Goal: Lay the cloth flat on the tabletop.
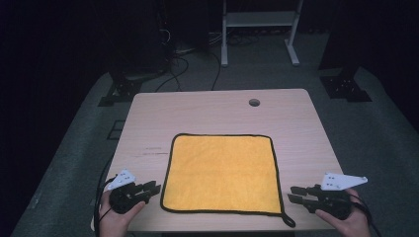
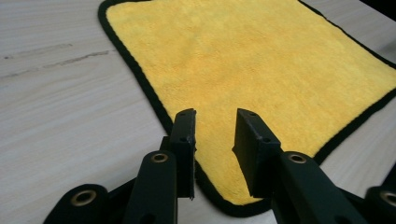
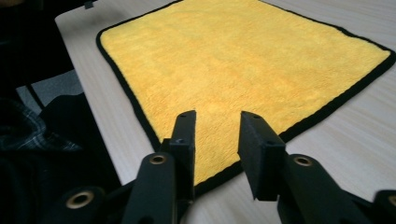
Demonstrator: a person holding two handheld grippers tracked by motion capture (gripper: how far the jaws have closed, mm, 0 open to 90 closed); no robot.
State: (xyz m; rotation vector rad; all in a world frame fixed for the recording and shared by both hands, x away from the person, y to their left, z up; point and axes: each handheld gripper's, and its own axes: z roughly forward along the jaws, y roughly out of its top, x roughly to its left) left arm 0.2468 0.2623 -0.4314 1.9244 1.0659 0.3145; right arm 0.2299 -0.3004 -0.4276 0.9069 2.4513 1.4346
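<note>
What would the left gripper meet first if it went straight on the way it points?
Probably the near left corner of the square yellow cloth with black trim; the left gripper aims there, jaws open.

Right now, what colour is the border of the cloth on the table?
Black, around the yellow cloth on all sides; the left gripper view shows it best.

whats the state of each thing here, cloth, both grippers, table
yellow cloth: spread flat on the table, unfolded, loop at its near right corner
left gripper: jaws apart, nothing gripped, aimed at the cloth's near left corner
right gripper: jaws apart, nothing gripped, aimed at the near right corner
table: bears the cloth, round hole near far edge
</note>
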